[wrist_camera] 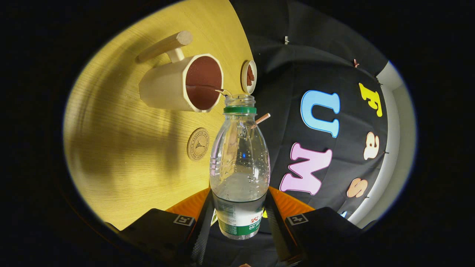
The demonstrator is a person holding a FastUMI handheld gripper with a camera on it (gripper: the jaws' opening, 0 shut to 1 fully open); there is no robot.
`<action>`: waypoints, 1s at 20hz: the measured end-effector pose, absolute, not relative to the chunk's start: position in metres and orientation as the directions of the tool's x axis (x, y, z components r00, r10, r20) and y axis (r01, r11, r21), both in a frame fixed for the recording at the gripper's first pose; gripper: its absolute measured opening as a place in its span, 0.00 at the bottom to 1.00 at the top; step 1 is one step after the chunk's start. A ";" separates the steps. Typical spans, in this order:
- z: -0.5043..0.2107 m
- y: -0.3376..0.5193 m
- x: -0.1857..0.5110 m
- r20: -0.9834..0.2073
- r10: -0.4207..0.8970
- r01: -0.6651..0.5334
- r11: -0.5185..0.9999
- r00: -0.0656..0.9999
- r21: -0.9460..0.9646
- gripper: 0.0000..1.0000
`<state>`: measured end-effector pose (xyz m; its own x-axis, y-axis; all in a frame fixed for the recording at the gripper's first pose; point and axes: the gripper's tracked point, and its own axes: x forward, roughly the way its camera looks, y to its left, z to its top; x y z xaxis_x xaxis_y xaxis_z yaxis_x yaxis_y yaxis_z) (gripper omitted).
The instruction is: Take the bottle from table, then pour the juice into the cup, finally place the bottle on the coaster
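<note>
Round wooden table (122,178), left half of frame; on it: cup (178,83) upper centre, coaster (198,144) below, small dish (249,76) at edge.

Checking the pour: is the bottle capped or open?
Open: the bottle, clamped in the gripper, has a bare mouth, and a thin stream runs into the cup.

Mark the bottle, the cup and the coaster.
bottle (239,163): gripper view, clear body, held between the tongs.
cup (163,87): gripper view, outer side wall.
coaster (198,144): gripper view, middle of its top face.
</note>
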<state>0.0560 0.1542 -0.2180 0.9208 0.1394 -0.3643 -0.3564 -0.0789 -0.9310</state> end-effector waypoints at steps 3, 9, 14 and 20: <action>-0.219 0.155 0.055 -0.366 0.142 -0.355 -0.094 0.920 -0.930 0.75; -0.219 0.154 0.055 -0.361 0.136 -0.347 -0.118 0.922 -0.930 0.75; -0.214 0.155 0.058 -0.348 0.140 -0.328 -0.144 0.927 -0.934 0.75; -0.210 0.157 0.061 -0.336 0.151 -0.311 -0.166 0.930 -0.936 0.75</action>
